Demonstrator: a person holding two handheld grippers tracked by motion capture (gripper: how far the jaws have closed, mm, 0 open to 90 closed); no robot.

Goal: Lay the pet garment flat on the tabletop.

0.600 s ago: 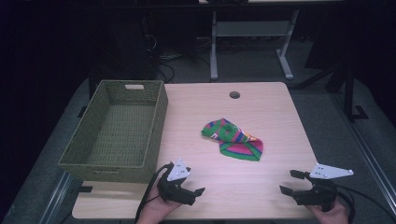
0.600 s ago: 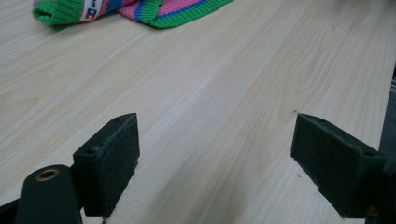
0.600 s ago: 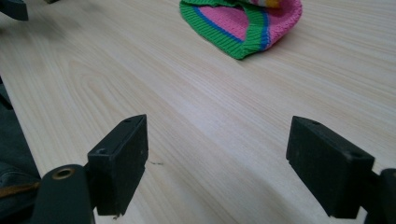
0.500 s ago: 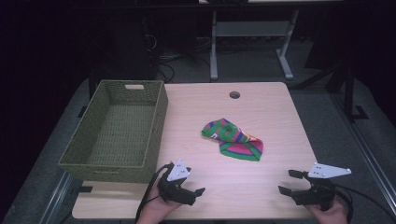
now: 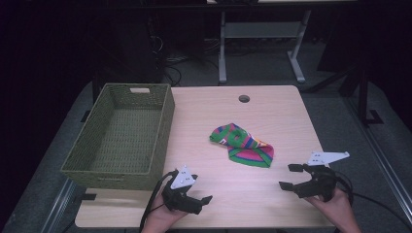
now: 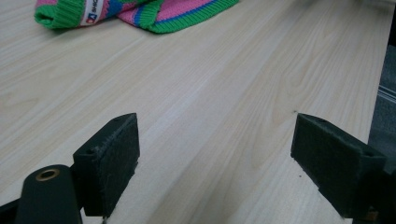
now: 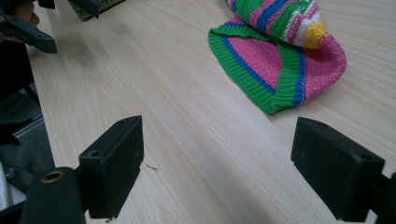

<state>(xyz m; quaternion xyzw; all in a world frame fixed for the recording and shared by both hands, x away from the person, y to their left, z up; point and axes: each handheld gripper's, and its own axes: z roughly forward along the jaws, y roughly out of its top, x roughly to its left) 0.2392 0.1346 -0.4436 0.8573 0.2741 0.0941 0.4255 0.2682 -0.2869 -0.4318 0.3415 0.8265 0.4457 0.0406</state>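
High view showed the knit cloth (image 5: pixel 243 145) mid-tabletop (image 5: pixel 272 111), long axis slanting toward the near right, ahead of both spread, empty tongs, the right tongs (image 5: pixel 290 176) nearer than the left tongs (image 5: pixel 206 198).

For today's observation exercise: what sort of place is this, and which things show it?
Probably a lab or workshop set up for recording: a light wooden table in a dark room, a metal-framed bench behind, and loose cables on the grey floor.
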